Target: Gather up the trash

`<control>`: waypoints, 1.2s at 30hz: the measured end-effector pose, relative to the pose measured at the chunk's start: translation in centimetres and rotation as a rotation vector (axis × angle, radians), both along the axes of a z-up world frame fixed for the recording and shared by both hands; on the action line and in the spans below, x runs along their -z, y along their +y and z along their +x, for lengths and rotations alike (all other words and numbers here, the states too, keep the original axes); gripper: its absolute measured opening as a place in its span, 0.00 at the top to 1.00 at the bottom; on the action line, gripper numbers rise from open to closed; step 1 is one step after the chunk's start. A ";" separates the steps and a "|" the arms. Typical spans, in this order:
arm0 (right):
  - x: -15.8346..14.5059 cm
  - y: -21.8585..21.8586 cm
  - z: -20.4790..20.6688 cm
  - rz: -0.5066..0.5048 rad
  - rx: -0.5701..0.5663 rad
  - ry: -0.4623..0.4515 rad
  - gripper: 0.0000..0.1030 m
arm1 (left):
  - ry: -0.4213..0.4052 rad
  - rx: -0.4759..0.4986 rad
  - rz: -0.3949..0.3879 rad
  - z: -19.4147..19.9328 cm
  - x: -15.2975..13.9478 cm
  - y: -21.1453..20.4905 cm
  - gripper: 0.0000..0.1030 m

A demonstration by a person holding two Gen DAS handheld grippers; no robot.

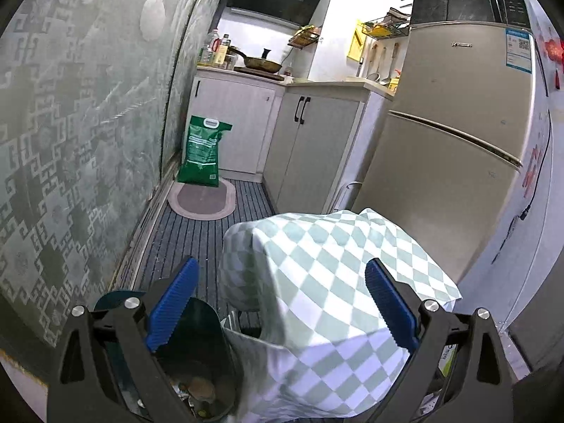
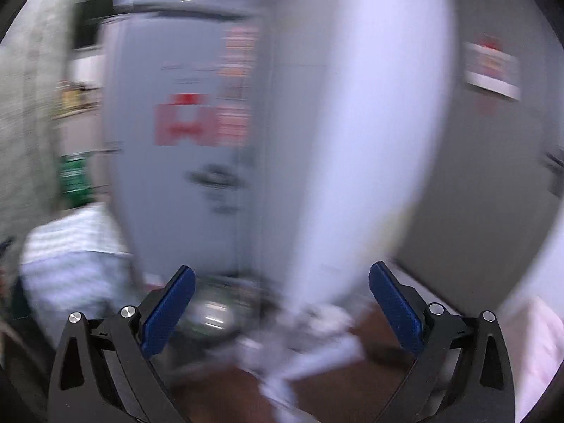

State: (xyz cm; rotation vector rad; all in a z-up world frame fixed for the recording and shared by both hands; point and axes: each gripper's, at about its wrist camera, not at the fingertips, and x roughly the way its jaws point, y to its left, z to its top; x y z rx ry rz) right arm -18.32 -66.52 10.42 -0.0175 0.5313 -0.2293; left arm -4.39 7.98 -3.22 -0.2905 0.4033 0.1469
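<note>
In the left wrist view a dark trash bin (image 1: pixel 211 359) stands at the lower left with its lid raised, and scraps of trash (image 1: pixel 199 389) lie inside. My left gripper (image 1: pixel 282 305) is open above it, blue pads (image 1: pixel 172 303) wide apart with nothing between them. The left finger hangs over the bin's mouth. The right wrist view is heavily blurred. My right gripper (image 2: pixel 282 305) is open too, holding nothing. Beneath it, white crumpled paper (image 2: pixel 310 338) lies on a brown surface (image 2: pixel 352 384).
A green-and-white checked cloth (image 1: pixel 335 282) covers a boxy thing right beside the bin. A beige fridge (image 1: pixel 454 148) with a microwave (image 1: pixel 469 0) on top stands at right, cabinets (image 1: pixel 310 148) behind. A green sack (image 1: pixel 204 151) and an oval mat (image 1: pixel 202 201) lie on the striped floor.
</note>
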 end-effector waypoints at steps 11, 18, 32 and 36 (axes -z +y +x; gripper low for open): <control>6.2 -29.5 -20.4 0.118 0.765 0.157 0.03 | 0.047 -0.030 0.130 -3.9 1.5 -4.8 0.03; 12.2 -37.5 -24.8 0.292 0.887 0.220 0.03 | 0.073 -0.138 0.086 -4.9 3.3 -2.2 0.03; 14.2 -39.2 -24.5 0.406 0.935 0.294 0.02 | 0.101 -0.184 0.094 -6.5 3.7 0.2 0.03; 14.2 -39.3 -24.6 0.407 0.935 0.294 0.02 | 0.099 -0.193 0.099 -7.0 3.6 0.8 0.03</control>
